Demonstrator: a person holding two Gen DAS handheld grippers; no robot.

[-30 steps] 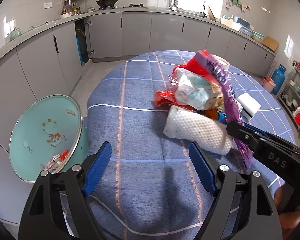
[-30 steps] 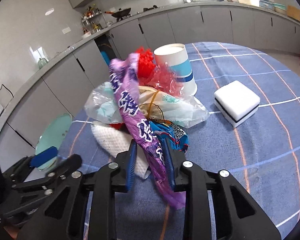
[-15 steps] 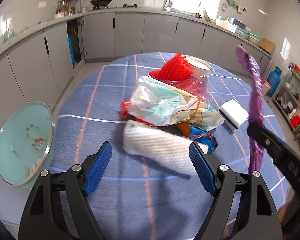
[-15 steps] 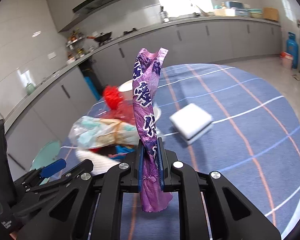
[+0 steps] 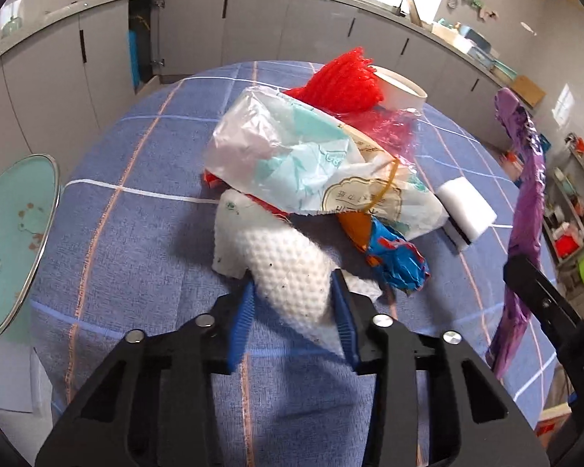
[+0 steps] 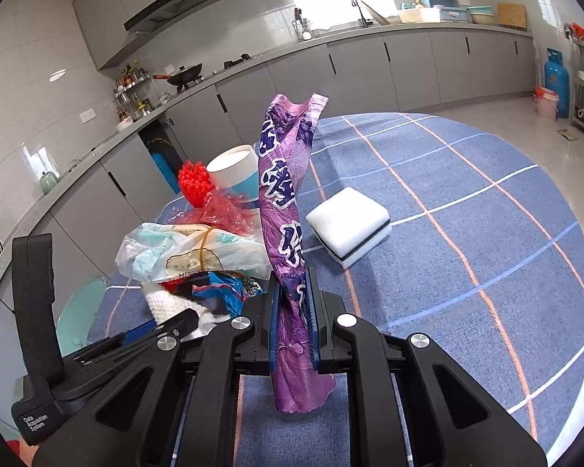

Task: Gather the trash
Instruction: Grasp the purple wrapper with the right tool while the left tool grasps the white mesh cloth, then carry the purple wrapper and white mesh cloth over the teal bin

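Note:
A trash pile lies on the blue checked tablecloth [image 5: 136,241]: a white dimpled foam wrap [image 5: 288,268], a clear and teal plastic bag [image 5: 292,159], a red net [image 5: 342,81], a blue and orange wrapper [image 5: 397,257]. My left gripper [image 5: 294,292] is shut on the near end of the foam wrap. My right gripper [image 6: 294,307] is shut on a purple wrapper [image 6: 284,210] and holds it upright above the table; the wrapper also shows at the right of the left wrist view [image 5: 525,210]. The teal trash bin [image 5: 11,237] stands off the table's left edge.
A white paper cup [image 6: 235,175] stands behind the pile. A white sponge block [image 6: 350,225] lies to its right. Grey kitchen cabinets [image 6: 370,74] run along the back wall. A blue gas cylinder [image 6: 556,81] and shelves stand at the far right.
My left gripper moved forward and closed on the white foam wrap. My right gripper lifted the purple wrapper off the pile and now holds it upright.

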